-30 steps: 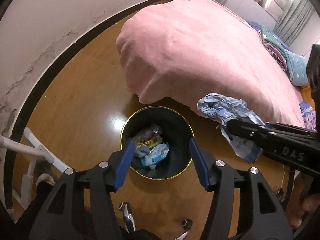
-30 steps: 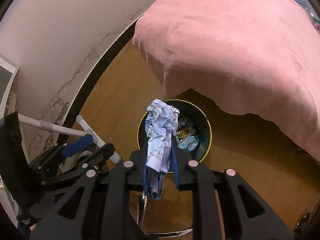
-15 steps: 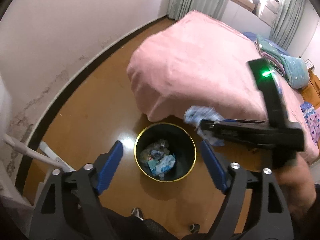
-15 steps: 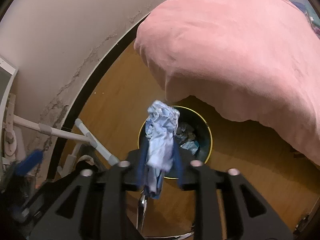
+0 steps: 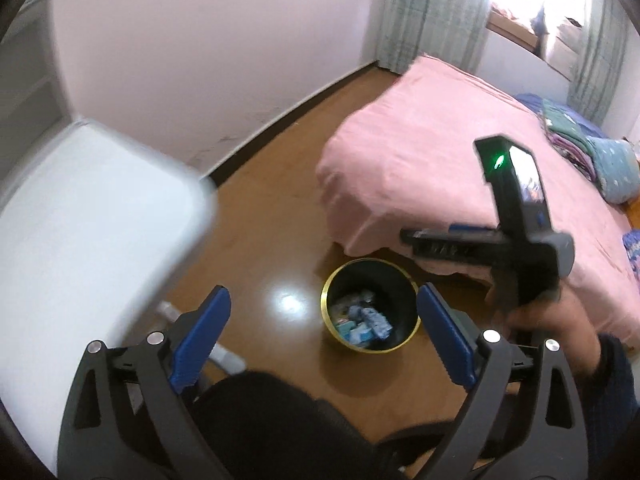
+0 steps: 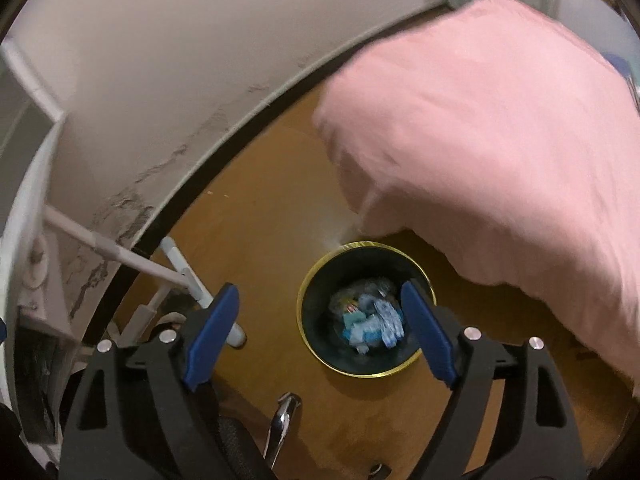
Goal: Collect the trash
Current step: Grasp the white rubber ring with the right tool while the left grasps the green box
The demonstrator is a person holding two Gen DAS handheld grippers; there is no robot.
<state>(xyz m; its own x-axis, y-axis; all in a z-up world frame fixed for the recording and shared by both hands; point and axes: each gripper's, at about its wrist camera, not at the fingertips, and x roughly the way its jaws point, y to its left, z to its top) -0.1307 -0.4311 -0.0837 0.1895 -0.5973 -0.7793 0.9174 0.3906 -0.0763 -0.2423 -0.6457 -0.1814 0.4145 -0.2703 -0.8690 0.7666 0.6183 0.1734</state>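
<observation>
Left view: wood floor [image 5: 260,240], white wall, one pink bed [image 5: 440,152], one white table [image 5: 80,220]. One black bin [image 5: 370,314] stands beside the bed, its trash [image 5: 362,322] inside, framed between my left tongs [image 5: 322,334], spread wide and empty. My right tongs [image 5: 408,236] hang above the bin. Right view: same floor, one bin [image 6: 366,314]; trash [image 6: 370,320] lies inside, between my right tongs [image 6: 320,334], wide open, empty.

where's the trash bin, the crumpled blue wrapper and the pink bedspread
trash bin [image 6: 316,354], right wrist view, on its gold rim at the left side
crumpled blue wrapper [image 6: 390,322], right wrist view, on its middle, inside the bin
pink bedspread [image 5: 420,152], left wrist view, on its flat top near the corner
</observation>
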